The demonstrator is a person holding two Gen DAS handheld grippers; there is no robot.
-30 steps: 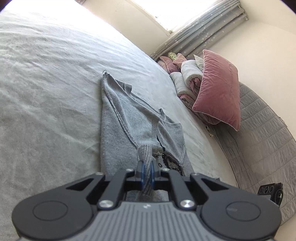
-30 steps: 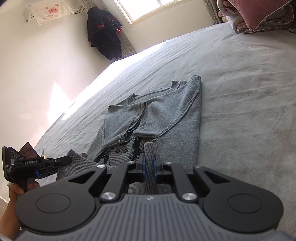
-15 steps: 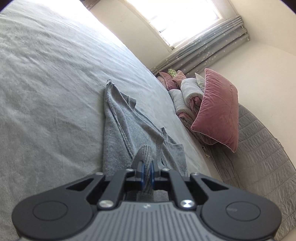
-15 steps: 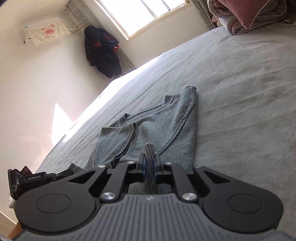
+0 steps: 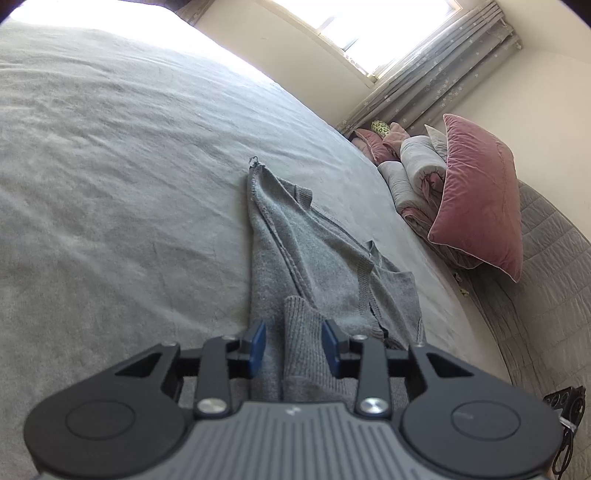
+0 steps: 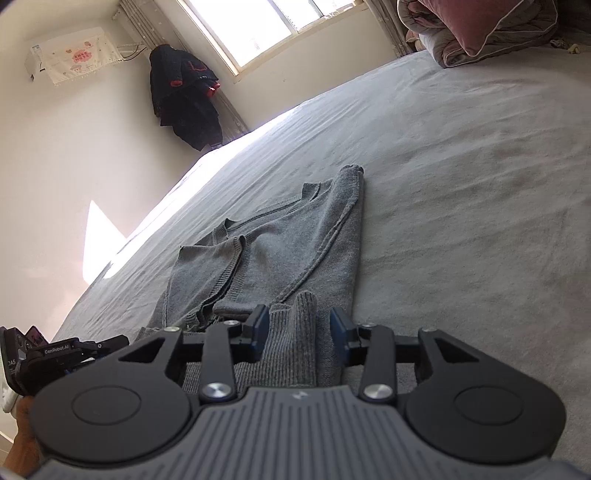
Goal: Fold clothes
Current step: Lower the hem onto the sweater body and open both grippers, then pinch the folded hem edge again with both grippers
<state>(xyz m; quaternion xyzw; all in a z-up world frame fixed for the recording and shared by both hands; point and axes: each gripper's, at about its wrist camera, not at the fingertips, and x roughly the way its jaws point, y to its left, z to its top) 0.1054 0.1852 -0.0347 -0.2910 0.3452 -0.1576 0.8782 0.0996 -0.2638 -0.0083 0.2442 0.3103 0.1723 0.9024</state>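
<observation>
Both grippers, left and right, were opening, ribbed hem loose between their jaws; the grey sweater lay folded on the bed.

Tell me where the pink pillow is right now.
In the left wrist view, the pink pillow leans upright at the right, against rolled bedding below the curtained window.

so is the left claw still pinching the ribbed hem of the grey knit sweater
Apart. The left wrist view shows the left claw opening, with gaps between both blue pads and the grey knit sweater's ribbed hem, which stands between them.
</observation>
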